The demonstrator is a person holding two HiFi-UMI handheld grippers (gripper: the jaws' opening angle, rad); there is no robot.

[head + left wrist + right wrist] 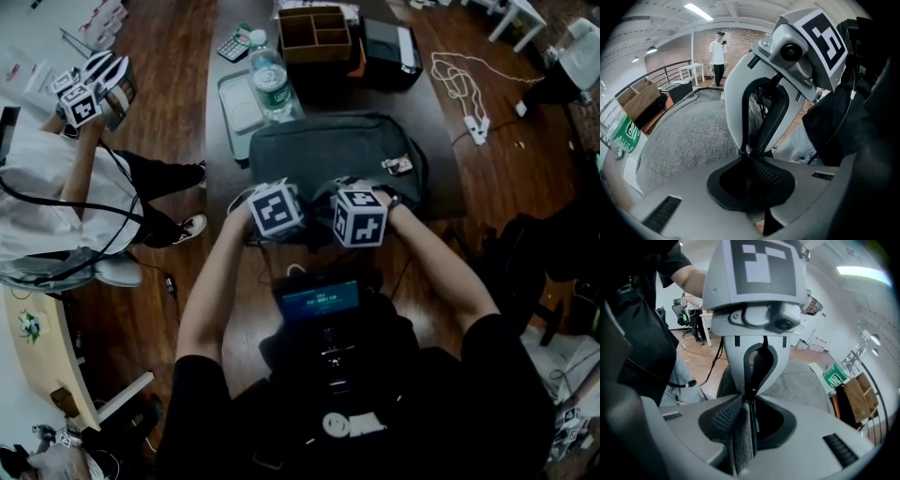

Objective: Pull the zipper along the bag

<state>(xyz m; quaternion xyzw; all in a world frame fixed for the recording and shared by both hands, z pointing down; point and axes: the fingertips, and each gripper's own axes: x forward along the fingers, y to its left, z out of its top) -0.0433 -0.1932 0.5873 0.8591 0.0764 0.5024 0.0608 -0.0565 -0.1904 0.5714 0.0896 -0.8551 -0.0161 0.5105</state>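
A grey fabric bag [328, 150] lies flat on the dark table [441, 192]. Both grippers meet tip to tip at its near edge. My left gripper [292, 223] faces right. In the left gripper view [747, 157] its pads are pressed together on a dark fold of the bag's edge. My right gripper [330, 225] faces left. In the right gripper view [751, 401] a strip of grey bag fabric [739, 437] with the zipper line stands between its jaws. The strip lies against the ribbed left pad [725, 416], with a dark gap on the other side. The zipper pull itself is hidden.
Behind the bag stand a water bottle [269, 80], a grey tray [239, 108], a calculator [232, 47], a wooden compartment box [314, 33] and a black case [389, 47]. A white cable [459, 80] lies on the wooden floor. Another person [56, 197] holds grippers at the left.
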